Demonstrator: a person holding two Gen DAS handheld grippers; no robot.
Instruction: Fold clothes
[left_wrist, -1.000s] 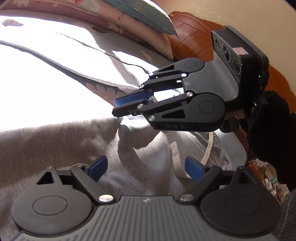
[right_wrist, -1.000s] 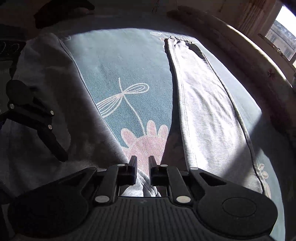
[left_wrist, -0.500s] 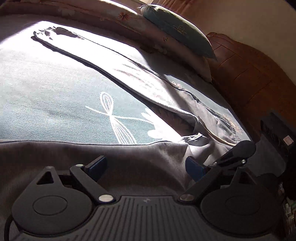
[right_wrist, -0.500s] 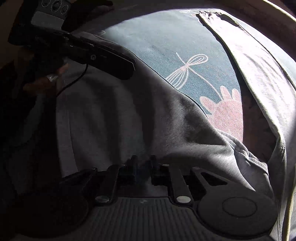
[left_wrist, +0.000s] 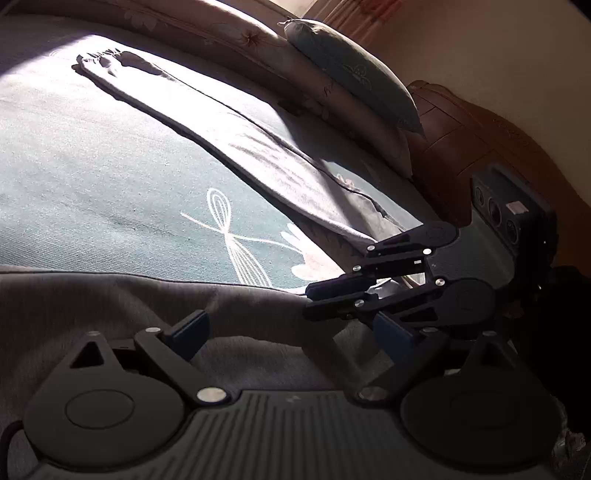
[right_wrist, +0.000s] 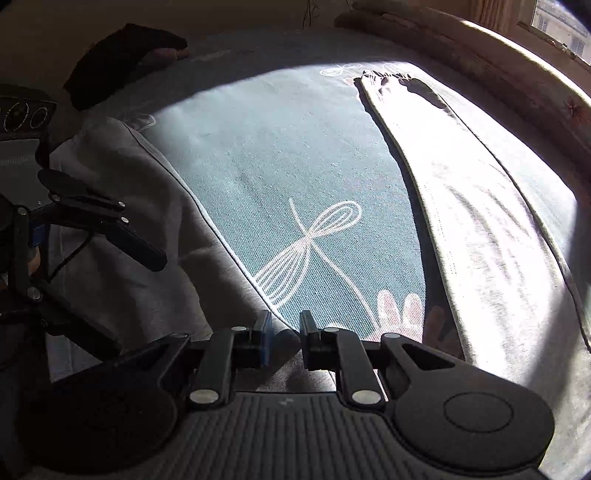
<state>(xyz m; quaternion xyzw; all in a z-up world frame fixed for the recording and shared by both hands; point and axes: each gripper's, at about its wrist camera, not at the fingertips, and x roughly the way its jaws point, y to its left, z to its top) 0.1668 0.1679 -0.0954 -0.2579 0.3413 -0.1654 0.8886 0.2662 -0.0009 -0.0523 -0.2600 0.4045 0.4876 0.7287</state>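
Observation:
Grey trousers lie spread on the bed. One leg (left_wrist: 221, 122) (right_wrist: 480, 221) stretches away in the sun, and the other leg (left_wrist: 92, 306) (right_wrist: 122, 206) lies in shadow. My right gripper (right_wrist: 285, 334) (left_wrist: 310, 302) is shut on a fold of the grey cloth where the two legs meet. My left gripper (left_wrist: 291, 328) hangs open just above the shaded leg, nothing between its blue pads. In the right wrist view the left gripper's upper finger (right_wrist: 140, 251) shows at the left edge over that leg.
A teal bedspread (left_wrist: 92, 177) (right_wrist: 277, 155) with a white bow pattern covers the bed. A pillow (left_wrist: 354, 74) leans on the brown headboard (left_wrist: 461, 140). A hand in a dark sleeve (right_wrist: 118, 55) rests at the far edge. A window (right_wrist: 554, 22) is at the right.
The right gripper has come down from above the cloth to the bed surface, still shut on the fold. The left gripper stays open, and its view has swung toward the sunlit leg.

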